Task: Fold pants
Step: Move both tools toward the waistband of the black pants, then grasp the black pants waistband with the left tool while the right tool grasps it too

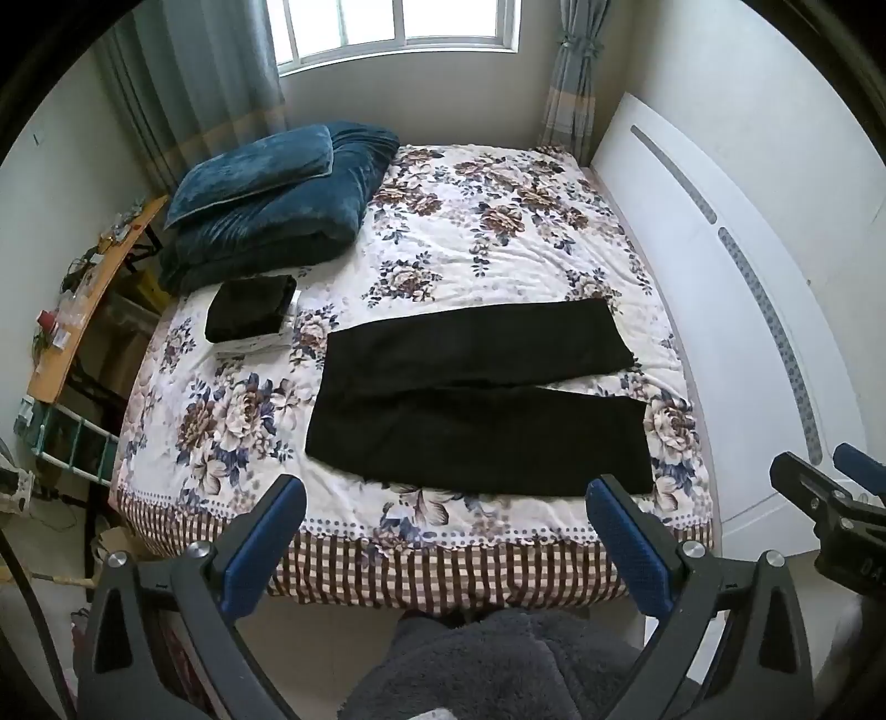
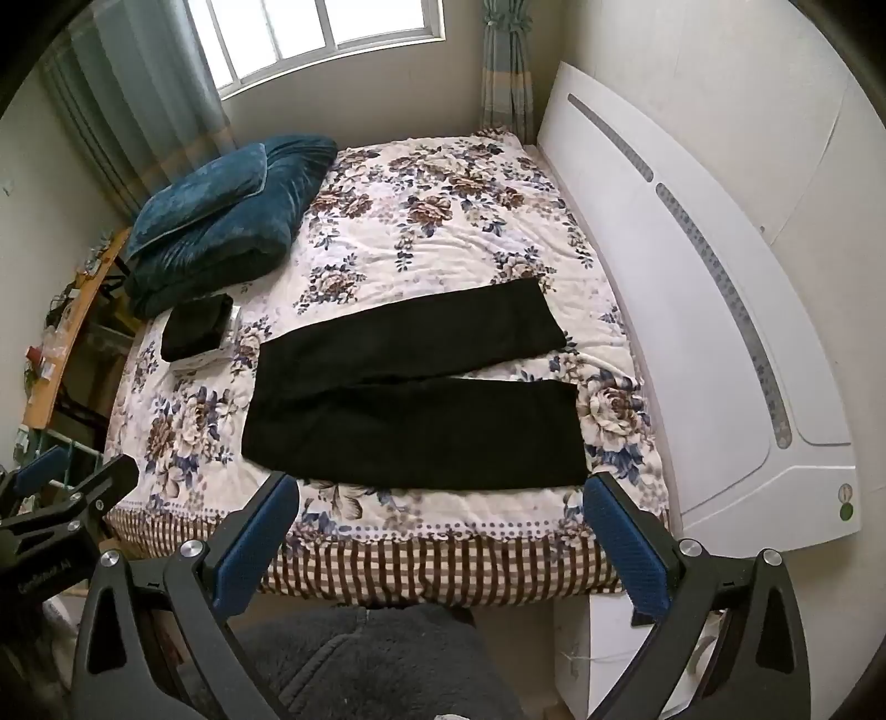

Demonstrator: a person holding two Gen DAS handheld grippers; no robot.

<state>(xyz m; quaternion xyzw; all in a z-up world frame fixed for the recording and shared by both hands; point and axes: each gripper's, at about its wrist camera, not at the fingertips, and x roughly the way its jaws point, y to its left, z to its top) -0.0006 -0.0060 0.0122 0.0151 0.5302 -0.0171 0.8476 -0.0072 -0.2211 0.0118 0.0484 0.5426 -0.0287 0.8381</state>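
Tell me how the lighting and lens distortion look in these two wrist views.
Left wrist view: window blown out white, black pants lose fabric detail, headboard bows from fisheye. Right wrist view: same daylight, pants flat black, dark vignette corners, focus sharp.

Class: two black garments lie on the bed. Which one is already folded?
The small black bundle beside the blue bedding; the black pants lie spread flat, legs apart.
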